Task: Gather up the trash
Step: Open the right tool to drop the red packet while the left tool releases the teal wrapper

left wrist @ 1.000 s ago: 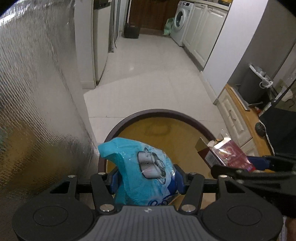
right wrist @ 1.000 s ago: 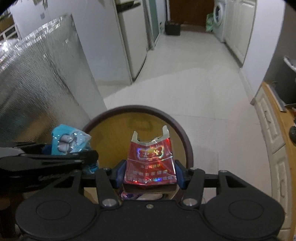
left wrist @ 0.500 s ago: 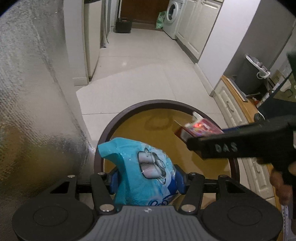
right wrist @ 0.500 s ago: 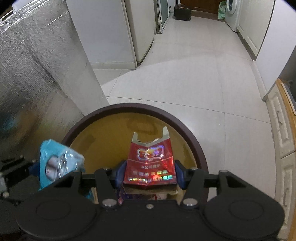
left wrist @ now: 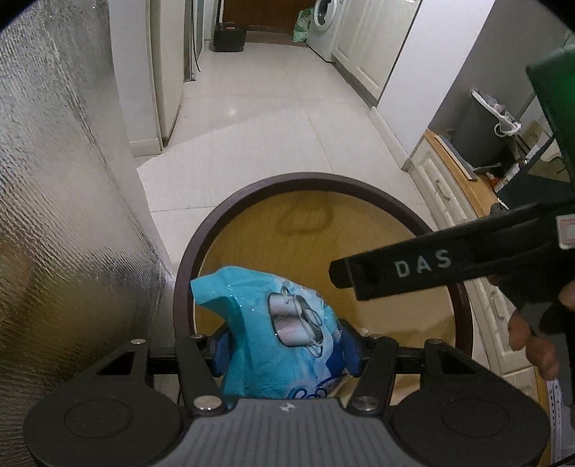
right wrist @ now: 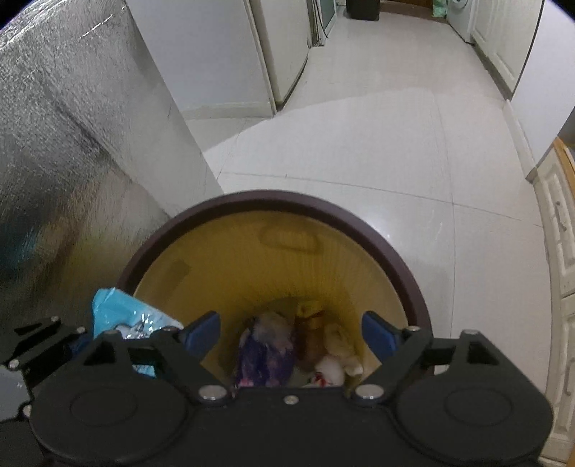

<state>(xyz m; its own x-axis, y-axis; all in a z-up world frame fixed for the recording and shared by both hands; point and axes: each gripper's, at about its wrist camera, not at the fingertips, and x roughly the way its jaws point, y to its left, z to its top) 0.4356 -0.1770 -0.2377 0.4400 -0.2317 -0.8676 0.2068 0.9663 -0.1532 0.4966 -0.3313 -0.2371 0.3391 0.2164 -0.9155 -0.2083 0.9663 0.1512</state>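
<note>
A round bin with a dark brown rim (left wrist: 273, 186) (right wrist: 222, 208) and yellow inside stands on the floor below both grippers. My left gripper (left wrist: 285, 350) is shut on a crumpled blue plastic wrapper (left wrist: 284, 323) (right wrist: 122, 312), held over the bin's near left edge. My right gripper (right wrist: 291, 332) hangs over the bin with its jaws opening and nothing between them. Down in the bin lies a heap of trash (right wrist: 294, 352), purple, white and yellow. The red packet is not to be made out. In the left wrist view the right gripper's black body marked DAS (left wrist: 431, 262) crosses the bin, held by a hand (left wrist: 535, 341).
A silver foil-covered panel (left wrist: 54, 215) (right wrist: 61, 143) rises close on the left of the bin. White tiled floor (right wrist: 359, 143) stretches ahead toward white cabinets (left wrist: 158, 72) and a washing machine (left wrist: 325, 25). A white drawer unit with a wooden top (left wrist: 452, 179) stands at the right.
The right gripper's jaws have spread and the red packet that they held is gone from between them. The right gripper moved further over the bin. The left gripper keeps the blue wrapper.
</note>
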